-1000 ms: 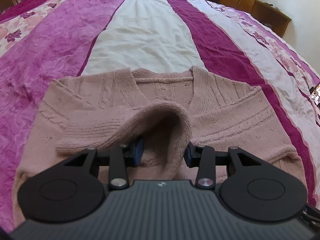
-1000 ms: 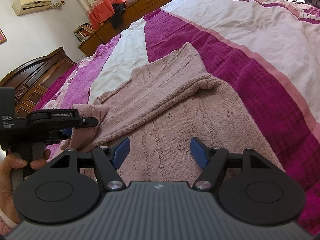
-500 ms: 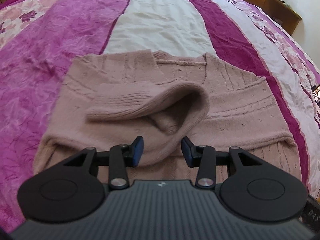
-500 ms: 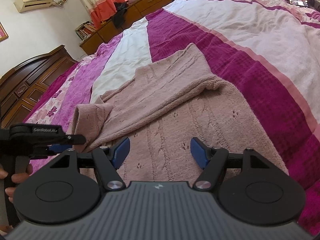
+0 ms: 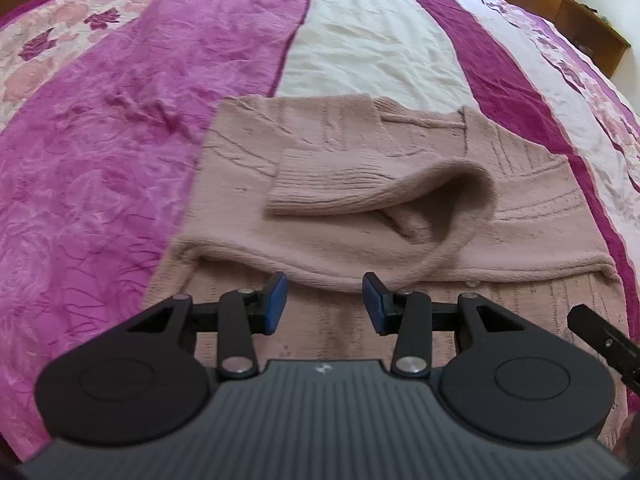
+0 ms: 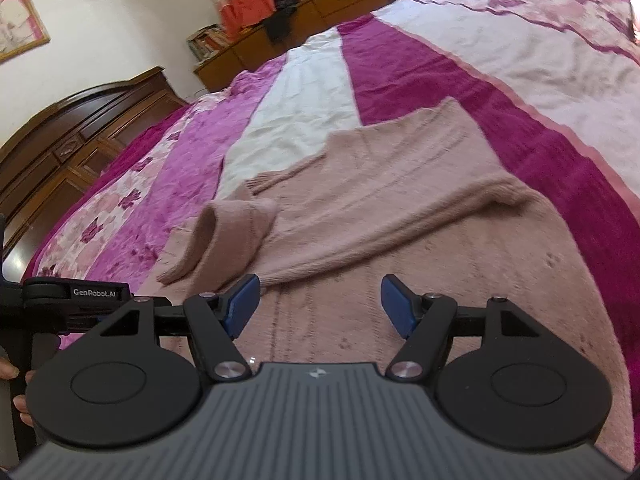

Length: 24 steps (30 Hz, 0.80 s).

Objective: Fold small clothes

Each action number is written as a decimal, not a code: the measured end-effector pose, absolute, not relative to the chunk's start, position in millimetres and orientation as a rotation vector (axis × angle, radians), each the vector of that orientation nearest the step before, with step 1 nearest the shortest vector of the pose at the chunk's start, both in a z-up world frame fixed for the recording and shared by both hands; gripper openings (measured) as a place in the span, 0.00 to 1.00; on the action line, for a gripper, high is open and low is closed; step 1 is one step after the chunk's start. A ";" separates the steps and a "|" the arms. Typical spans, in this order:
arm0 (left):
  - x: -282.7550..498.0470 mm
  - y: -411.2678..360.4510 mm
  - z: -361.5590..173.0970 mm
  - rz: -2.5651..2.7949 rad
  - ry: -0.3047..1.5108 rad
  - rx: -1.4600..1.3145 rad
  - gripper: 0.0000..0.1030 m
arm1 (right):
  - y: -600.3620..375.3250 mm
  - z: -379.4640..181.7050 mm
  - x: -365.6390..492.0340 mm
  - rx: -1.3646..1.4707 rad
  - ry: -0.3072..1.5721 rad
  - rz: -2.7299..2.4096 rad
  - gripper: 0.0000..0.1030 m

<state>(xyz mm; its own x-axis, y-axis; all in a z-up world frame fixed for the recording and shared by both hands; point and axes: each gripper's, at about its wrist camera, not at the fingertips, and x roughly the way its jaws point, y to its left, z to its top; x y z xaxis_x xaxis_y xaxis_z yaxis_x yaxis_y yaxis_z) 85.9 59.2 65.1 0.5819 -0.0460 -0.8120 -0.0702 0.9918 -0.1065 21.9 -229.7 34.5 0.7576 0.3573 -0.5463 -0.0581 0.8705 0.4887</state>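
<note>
The left wrist view showed a soft pink knitted sweater [image 5: 328,216] lying flat on a bed with a pink, purple and white striped cover [image 5: 120,128]. Both sleeves were folded across the chest. One sleeve ended in a loose curled cuff [image 5: 400,188] that stood up a little from the body of the sweater.

The left hand-held gripper [image 5: 323,307] was open and held nothing. Its blue pads [image 5: 274,304] hung just above the lower part of the sweater, right in front of the folded sleeve edge. The right hand-held gripper [image 6: 320,307] was open too, also empty, over the bottom part of the sweater.

The sweater lay straight ahead of both hand-held grippers. Its long way ran away from them, from the hem near the pads up to the neck at the far end. Both were about as near to the hem, one on each side.

The next move probably needed each one to pinch the bottom edge and carry it up toward the neck.
</note>
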 end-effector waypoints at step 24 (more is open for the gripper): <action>69.9 133.1 48.9 0.107 0.966 -0.267 0.42 | -113.9 78.7 95.5 0.405 0.724 0.517 0.72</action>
